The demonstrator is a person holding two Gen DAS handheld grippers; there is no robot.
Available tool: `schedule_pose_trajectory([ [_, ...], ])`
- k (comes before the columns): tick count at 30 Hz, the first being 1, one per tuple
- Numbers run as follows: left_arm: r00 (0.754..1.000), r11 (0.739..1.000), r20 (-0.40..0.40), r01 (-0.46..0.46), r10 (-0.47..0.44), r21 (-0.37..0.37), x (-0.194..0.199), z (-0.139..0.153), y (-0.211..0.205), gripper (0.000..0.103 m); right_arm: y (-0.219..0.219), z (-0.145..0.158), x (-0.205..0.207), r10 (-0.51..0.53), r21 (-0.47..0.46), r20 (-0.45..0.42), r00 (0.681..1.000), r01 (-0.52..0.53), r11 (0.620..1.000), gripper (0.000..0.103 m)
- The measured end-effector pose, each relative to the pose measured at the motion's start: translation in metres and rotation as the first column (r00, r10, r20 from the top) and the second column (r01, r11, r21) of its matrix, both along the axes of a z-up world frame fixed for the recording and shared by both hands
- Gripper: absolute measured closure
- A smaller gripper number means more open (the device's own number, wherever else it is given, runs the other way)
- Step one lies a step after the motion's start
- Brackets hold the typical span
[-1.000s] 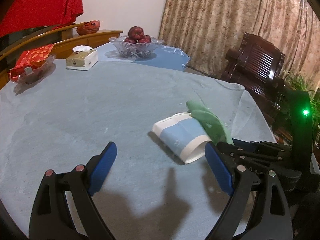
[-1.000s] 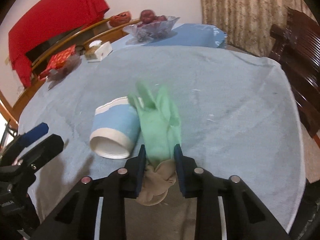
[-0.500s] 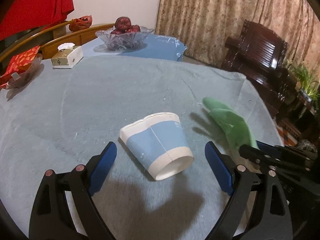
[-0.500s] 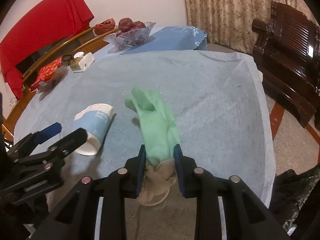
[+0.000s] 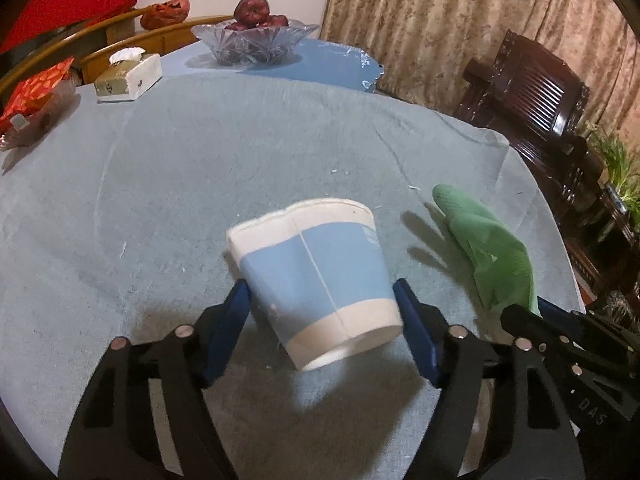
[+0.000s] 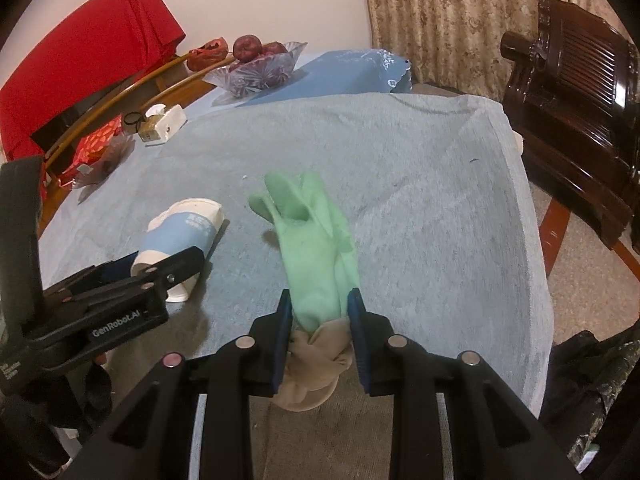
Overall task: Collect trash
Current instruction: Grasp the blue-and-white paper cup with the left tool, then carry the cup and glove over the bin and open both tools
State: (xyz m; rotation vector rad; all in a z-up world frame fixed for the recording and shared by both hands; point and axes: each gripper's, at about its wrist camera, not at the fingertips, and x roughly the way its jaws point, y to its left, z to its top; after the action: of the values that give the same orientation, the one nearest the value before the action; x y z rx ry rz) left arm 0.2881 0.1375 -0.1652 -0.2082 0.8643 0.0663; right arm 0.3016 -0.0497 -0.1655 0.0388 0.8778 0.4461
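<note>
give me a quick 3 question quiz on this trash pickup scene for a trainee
1. True or false: the right tool holds a red sock.
2. The paper cup is: A) upright B) on its side C) upside down.
3. What lies in the glass bowl?

Key
1. False: it grips a green glove.
2. B, on the blue-grey cloth, between the fingers of the left tool, which have just been closing.
3. Dark red fruit.
</note>
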Motion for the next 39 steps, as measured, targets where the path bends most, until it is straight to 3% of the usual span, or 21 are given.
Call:
schedule_pose_trajectory([
  [6,1.0,1.0,0.027,0.014,-0.014,-0.004,-0.012,0.011,-0.005,0.047,-0.007,0.007,-0.007,-0.014,0.022,0.002,1.0,0.014,1.0,0.075],
  [20,0.991,0.995,0.09,0.099,-0.099,0.006,-0.056,0.05,-0.038,0.049,-0.036,0.035,-0.035,-0.062,0.075,0.014,0.998,0.061,0.995,0.075],
  [39,0.956,0.975,0.192,0.224,-0.222,0.012,-0.109,0.102,-0.096,0.049,-0.101,0.099,-0.103,-0.168,0.105,0.132,0.977,0.155,0.982,0.075],
])
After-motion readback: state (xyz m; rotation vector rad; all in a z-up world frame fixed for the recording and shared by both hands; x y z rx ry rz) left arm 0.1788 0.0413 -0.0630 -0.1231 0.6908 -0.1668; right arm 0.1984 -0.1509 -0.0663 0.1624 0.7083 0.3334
